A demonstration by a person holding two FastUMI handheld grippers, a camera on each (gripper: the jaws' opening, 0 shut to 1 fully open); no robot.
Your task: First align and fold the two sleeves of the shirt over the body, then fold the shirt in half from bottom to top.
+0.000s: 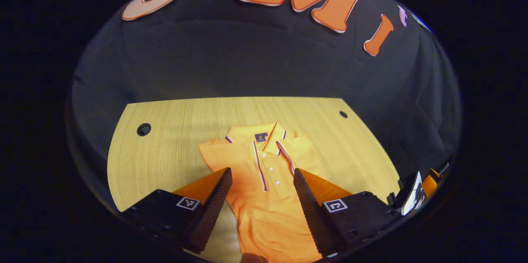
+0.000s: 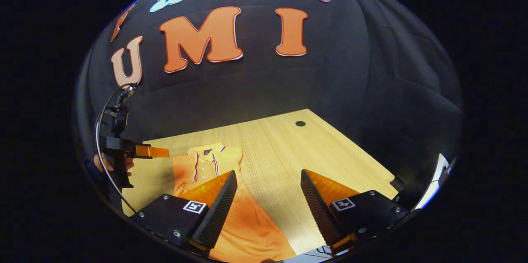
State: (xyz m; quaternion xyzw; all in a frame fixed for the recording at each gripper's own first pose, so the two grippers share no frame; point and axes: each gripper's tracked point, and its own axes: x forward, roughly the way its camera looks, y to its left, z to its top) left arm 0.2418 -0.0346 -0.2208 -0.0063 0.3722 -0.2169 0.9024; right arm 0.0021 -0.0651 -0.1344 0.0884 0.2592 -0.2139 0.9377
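Two tools were in play, both with jaws apart and gripping nothing. The left tool (image 1: 262, 197) hovered above the lower body of the shirt (image 1: 264, 180), its fingers straddling the button placket. The right tool (image 2: 268, 205) hung over bare surface (image 2: 288, 164) just beside the shirt's right edge, one finger overlapping the cloth in that view.

The shirt lay flat, collar (image 1: 258, 133) toward the far end, hem toward the person. Its outline appeared narrow, with no sleeve spread out to either side, so the sleeve folds were judged complete. The step in hand was judged to be the bottom-to-top fold. The next move called for both tools to descend to the hem corners nearest the person, close on the cloth, and carry the hem evenly toward the collar.

Farther off, the surface carried two round holes (image 1: 143, 129), both well apart from the shirt. Nothing obstructed the fold path. A cable trailed from the left tool in the right gripper view, clear of the garment.
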